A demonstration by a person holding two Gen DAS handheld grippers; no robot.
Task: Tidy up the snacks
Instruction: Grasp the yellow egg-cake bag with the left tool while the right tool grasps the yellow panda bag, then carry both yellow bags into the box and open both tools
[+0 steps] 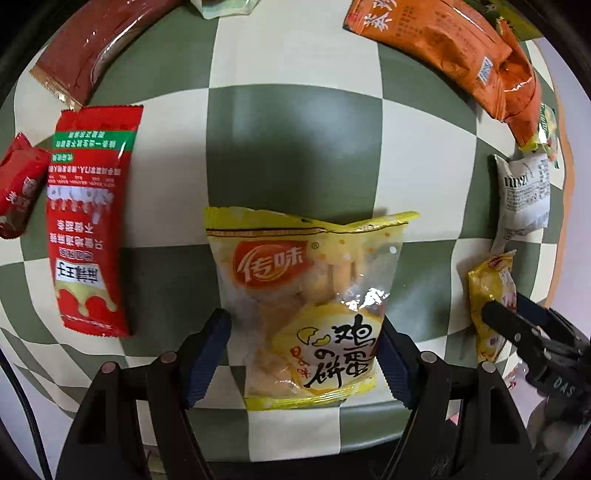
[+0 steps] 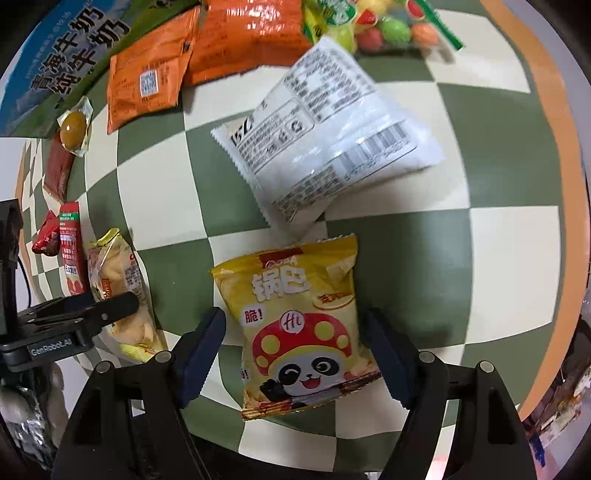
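A yellow egg-biscuit packet (image 1: 306,306) lies on the checkered cloth between the fingers of my left gripper (image 1: 304,354); the jaws stand open around its lower half, the pads at its edges. A yellow panda crisp packet (image 2: 299,328) lies between the fingers of my right gripper (image 2: 295,350), also open, with small gaps at both sides. The right gripper shows in the left wrist view (image 1: 517,332) over the crisp packet (image 1: 491,295). The left gripper shows in the right wrist view (image 2: 107,314) over the egg-biscuit packet (image 2: 122,291).
A white packet (image 2: 325,136) lies just beyond the crisp packet. Orange packets (image 2: 192,62), a milk box (image 2: 62,62), fruit jellies (image 2: 373,26) and a small jelly cup (image 2: 74,129) lie at the far side. Red packets (image 1: 88,221) and a brown one (image 1: 99,48) lie left.
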